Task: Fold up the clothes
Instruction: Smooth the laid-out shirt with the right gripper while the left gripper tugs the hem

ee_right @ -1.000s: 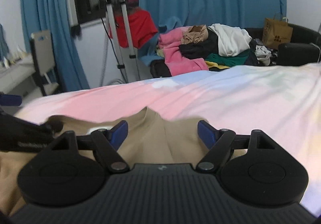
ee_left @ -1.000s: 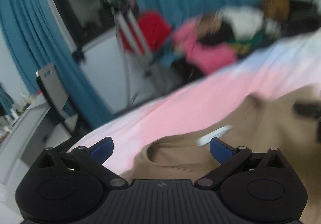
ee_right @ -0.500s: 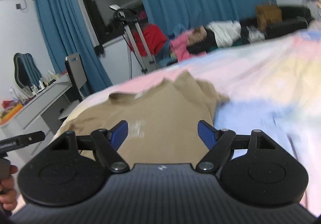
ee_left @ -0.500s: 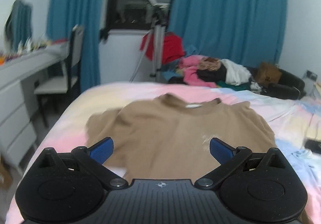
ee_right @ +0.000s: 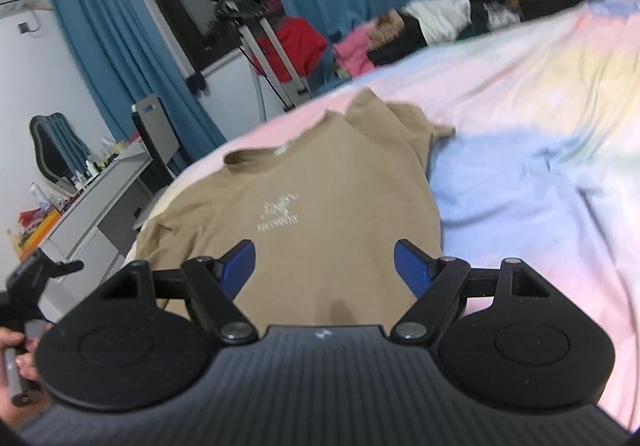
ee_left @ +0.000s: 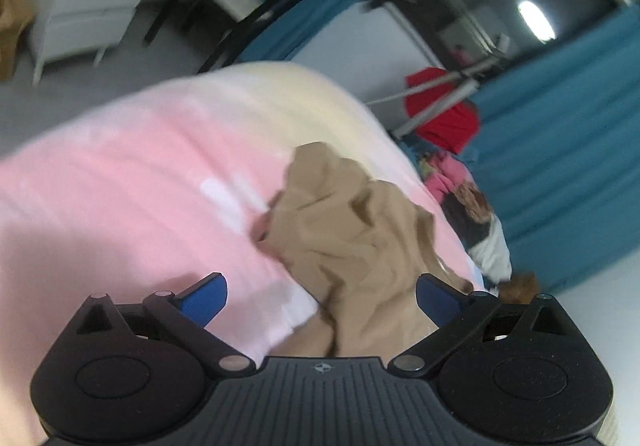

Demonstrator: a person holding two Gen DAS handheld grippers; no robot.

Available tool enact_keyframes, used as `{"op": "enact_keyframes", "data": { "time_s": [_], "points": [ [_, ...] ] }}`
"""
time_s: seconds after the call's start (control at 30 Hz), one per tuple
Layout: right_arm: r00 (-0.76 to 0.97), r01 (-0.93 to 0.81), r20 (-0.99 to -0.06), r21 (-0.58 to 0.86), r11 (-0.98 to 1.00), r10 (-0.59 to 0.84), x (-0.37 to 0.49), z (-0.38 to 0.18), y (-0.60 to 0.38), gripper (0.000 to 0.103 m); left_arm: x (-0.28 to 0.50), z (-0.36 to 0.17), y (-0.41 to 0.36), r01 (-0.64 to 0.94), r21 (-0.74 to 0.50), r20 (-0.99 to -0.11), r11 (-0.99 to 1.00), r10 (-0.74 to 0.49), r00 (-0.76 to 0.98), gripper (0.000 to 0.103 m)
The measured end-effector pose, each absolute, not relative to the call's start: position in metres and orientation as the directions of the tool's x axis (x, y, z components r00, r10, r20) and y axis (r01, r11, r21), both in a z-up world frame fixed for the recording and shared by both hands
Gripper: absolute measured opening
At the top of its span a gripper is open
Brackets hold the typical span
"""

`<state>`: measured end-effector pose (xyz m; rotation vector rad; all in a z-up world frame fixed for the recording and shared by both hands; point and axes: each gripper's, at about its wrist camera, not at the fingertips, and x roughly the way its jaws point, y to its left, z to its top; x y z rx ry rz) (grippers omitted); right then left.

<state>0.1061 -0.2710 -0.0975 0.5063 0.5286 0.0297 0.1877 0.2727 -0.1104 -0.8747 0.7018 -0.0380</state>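
two wrist views of a bed, each looking forward past its own pair of blue-tipped fingers. in the right wrist view, my right gripper (ee_right: 324, 266) hung with its fingers spread wide and nothing between them. the tan t-shirt (ee_right: 304, 202) lay mostly flat and face up on the pastel bedsheet (ee_right: 540, 150), its pale chest print visible, its collar toward eleven o'clock and its lower body running under the gripper at six o'clock. the sleeve at one o'clock looked bunched.

in the left wrist view, tilted and blurred, my left gripper (ee_left: 322, 296) was also spread wide and held nothing. a crumpled sleeve or shoulder of the same tan t-shirt (ee_left: 360, 242) sat just ahead of the fingers at twelve to one o'clock, lying on pink sheet. i could not tell whether the fingers touched the cloth.

far off, a heap of other clothes (ee_right: 400, 34) rested beyond the bed at one o'clock, with a red garment (ee_right: 292, 42) by a metal stand at twelve o'clock.

my judgement: the folding had barely started. the shirt was spread out, but i saw no fold in it. everything was left: gripping a sleeve or side, folding both sides inward, then folding the length. the heap probably waited its turn.
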Motion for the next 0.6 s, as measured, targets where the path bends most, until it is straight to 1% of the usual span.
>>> {"op": "enact_keyframes", "data": {
  "time_s": [0.1, 0.2, 0.43, 0.53, 0.57, 0.6],
  "points": [
    [0.849, 0.121, -0.499, 0.506, 0.854, 0.176, 0.116, -0.11, -0.275, 0.078, 0.21, -0.131, 0.279, -0.276, -0.764, -0.533, 0.583, -0.329, 0.779, 0.101],
    [0.835, 0.127, -0.517, 0.512, 0.849, 0.187, 0.129, -0.123, -0.273, 0.078, 0.235, -0.151, 0.28, -0.289, -0.798, -0.512, 0.529, -0.343, 0.788, 0.101],
    [0.804, 0.146, -0.558, 0.521, 0.841, 0.206, 0.162, -0.153, -0.272, 0.078, 0.281, -0.155, 0.27, -0.259, -0.77, -0.482, 0.583, -0.266, 0.835, 0.101],
    [0.809, 0.137, -0.554, 0.504, 0.853, 0.197, 0.171, -0.159, -0.272, 0.078, 0.3, -0.155, 0.27, -0.254, -0.758, -0.474, 0.601, -0.239, 0.848, 0.095],
    [0.812, 0.133, -0.552, 0.493, 0.86, 0.191, 0.173, -0.16, -0.271, 0.078, 0.306, -0.154, 0.27, -0.254, -0.753, -0.474, 0.607, -0.232, 0.849, 0.089],
    [0.813, 0.131, -0.552, 0.484, 0.865, 0.186, 0.175, -0.16, -0.271, 0.078, 0.311, -0.151, 0.27, -0.254, -0.742, -0.479, 0.621, -0.225, 0.848, 0.078]
  ]
}}
